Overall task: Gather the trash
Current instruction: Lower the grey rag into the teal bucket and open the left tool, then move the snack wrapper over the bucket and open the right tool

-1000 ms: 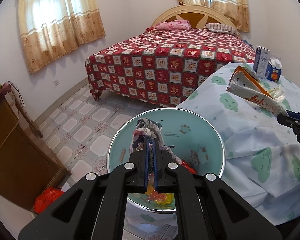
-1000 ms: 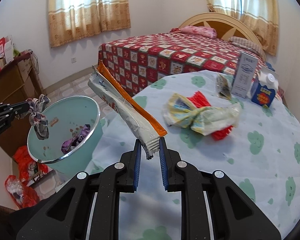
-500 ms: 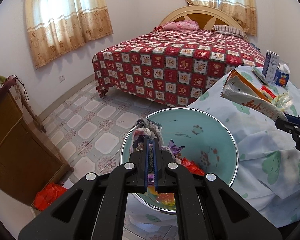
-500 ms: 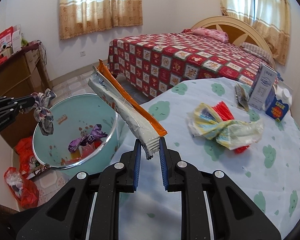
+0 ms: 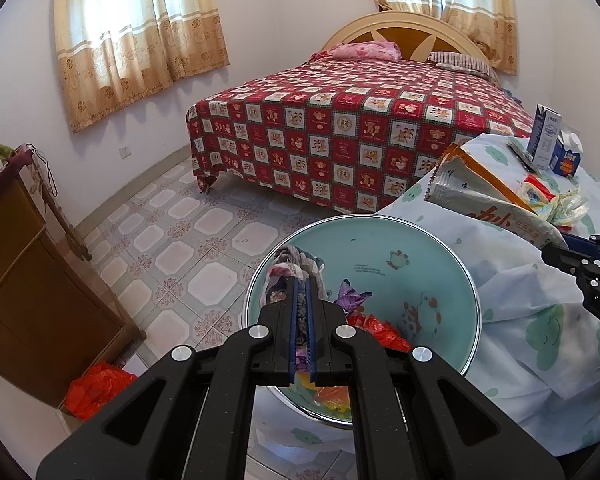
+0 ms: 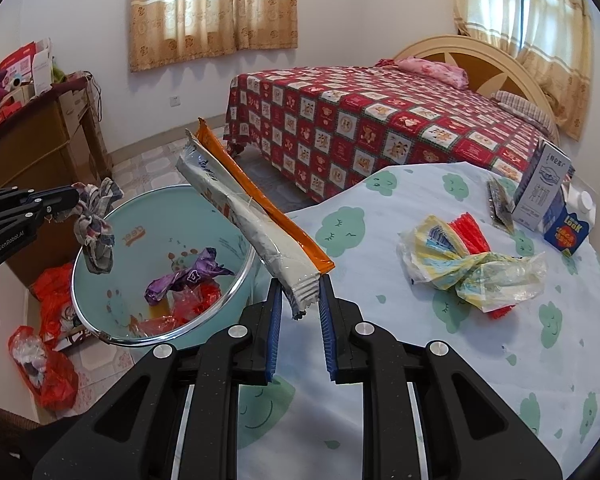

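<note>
Swung closer to the teal trash bin (image 6: 162, 276) over the last second, both loads now lined up for dropping. Left gripper (image 5: 302, 300) clamped on a crumpled rag (image 6: 96, 236) right above the bin's mouth; right gripper (image 6: 300, 300) pinching a long snack wrapper (image 6: 252, 216) angled over the bin's rim. Probably just release next.

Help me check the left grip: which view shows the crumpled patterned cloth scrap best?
The right wrist view: the crumpled patterned cloth scrap hangs whole from the left hand-held gripper over the teal bin. The left wrist view shows it partly hidden behind the fingers.
</note>
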Demonstrator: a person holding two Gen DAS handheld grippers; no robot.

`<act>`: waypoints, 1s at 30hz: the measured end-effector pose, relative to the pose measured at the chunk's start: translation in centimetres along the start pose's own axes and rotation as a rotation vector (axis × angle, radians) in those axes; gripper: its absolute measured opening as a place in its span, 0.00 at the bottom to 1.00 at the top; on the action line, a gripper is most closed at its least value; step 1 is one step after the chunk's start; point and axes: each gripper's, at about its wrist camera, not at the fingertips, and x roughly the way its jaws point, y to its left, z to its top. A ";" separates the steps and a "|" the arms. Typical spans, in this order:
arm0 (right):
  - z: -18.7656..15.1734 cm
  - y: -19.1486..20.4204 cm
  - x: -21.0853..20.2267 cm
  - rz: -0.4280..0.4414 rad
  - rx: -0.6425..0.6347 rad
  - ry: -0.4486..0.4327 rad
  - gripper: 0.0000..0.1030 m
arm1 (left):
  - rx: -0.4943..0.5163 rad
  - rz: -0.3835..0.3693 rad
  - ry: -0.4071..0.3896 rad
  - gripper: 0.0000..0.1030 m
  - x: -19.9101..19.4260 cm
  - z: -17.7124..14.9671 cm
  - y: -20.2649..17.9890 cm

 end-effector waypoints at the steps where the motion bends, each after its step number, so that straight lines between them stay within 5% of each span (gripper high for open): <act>1: 0.0 0.1 0.0 0.001 -0.002 0.000 0.18 | 0.001 0.000 0.000 0.04 0.0 0.0 0.0; 30: 1.1 2.1 0.1 0.066 -0.049 -0.015 0.24 | -0.013 -0.004 0.000 0.10 0.1 0.3 -0.7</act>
